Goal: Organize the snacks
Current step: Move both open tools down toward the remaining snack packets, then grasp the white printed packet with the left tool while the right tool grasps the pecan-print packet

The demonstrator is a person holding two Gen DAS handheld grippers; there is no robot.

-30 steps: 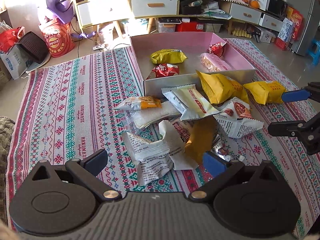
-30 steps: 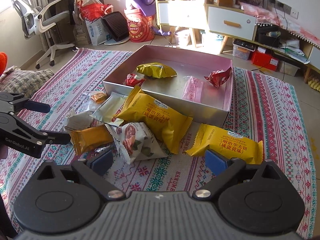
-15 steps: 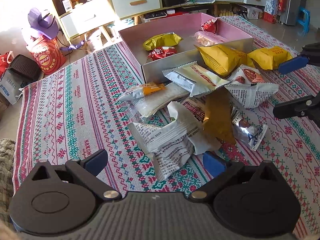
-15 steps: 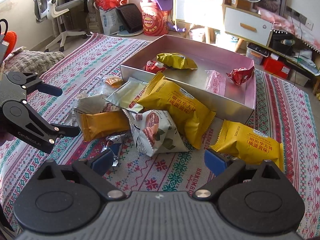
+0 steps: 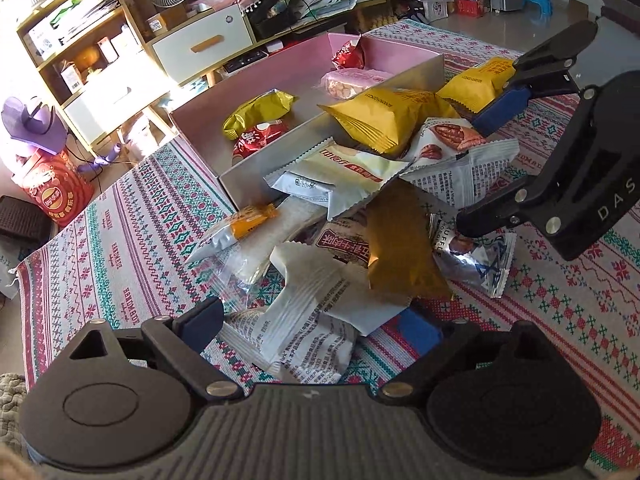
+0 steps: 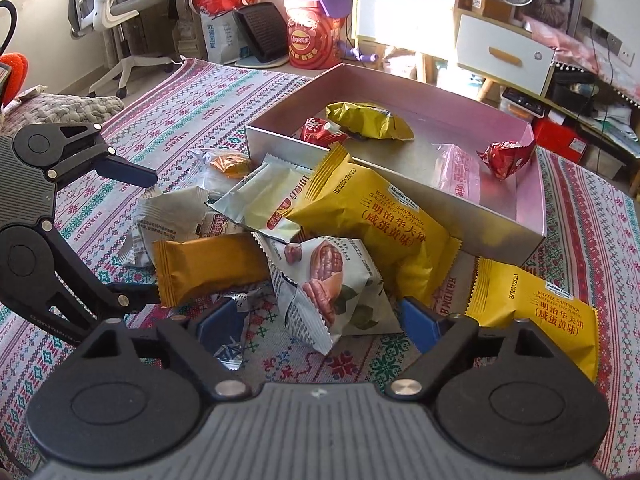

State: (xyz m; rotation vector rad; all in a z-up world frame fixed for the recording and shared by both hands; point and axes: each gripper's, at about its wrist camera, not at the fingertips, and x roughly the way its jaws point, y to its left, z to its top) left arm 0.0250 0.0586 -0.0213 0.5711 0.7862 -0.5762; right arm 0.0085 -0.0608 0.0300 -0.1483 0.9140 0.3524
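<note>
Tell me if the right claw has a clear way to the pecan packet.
Probably yes: the pecan packet lies on top of the pile, right between the right claw's open, closing jaws, nothing covering it.

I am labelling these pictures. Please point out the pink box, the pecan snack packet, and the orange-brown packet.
pink box (image 6: 534, 216): right wrist view, on its near silver wall.
pecan snack packet (image 6: 328, 276): right wrist view, on the printed pecan.
orange-brown packet (image 6: 208, 268): right wrist view, on its plain front face.

Bright sun glare on the far shelves (image 5: 120, 80), crisp shadows, sharp focus, fisheye-bent edges.
</note>
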